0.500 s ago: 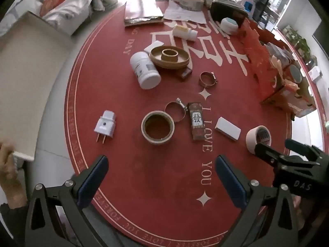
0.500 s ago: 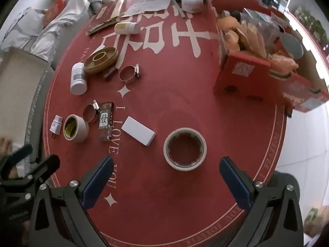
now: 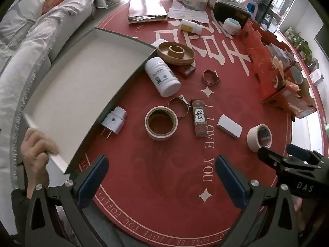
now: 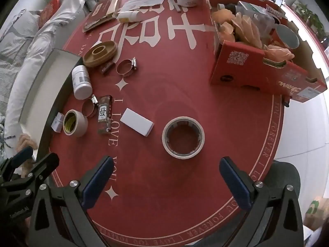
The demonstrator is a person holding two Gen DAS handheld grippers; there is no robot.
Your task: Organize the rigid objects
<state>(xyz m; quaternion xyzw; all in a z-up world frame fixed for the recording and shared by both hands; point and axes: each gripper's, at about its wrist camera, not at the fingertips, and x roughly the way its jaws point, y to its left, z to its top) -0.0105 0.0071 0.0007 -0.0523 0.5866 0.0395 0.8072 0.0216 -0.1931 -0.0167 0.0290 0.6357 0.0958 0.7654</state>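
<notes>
A shallow white tray (image 3: 67, 94) is gripped at its near corner by a bare hand (image 3: 36, 150) at the left edge of the red mat (image 3: 164, 175). Beside it lie a white plug (image 3: 114, 121), a tape roll (image 3: 161, 122) and a white bottle (image 3: 162, 76). The left gripper (image 3: 161, 175) is spread wide, empty. Another tape roll (image 4: 183, 136) lies beyond the right gripper (image 4: 166, 179), likewise wide and empty.

There were two tape rolls (image 3: 161, 124) (image 4: 183, 137), two metal rings (image 3: 210, 77) (image 3: 178, 108), two white bottles (image 3: 162, 77) (image 3: 190, 26), one plug (image 3: 114, 121), one white box (image 3: 229, 126), and one big tray (image 3: 78, 86).
</notes>
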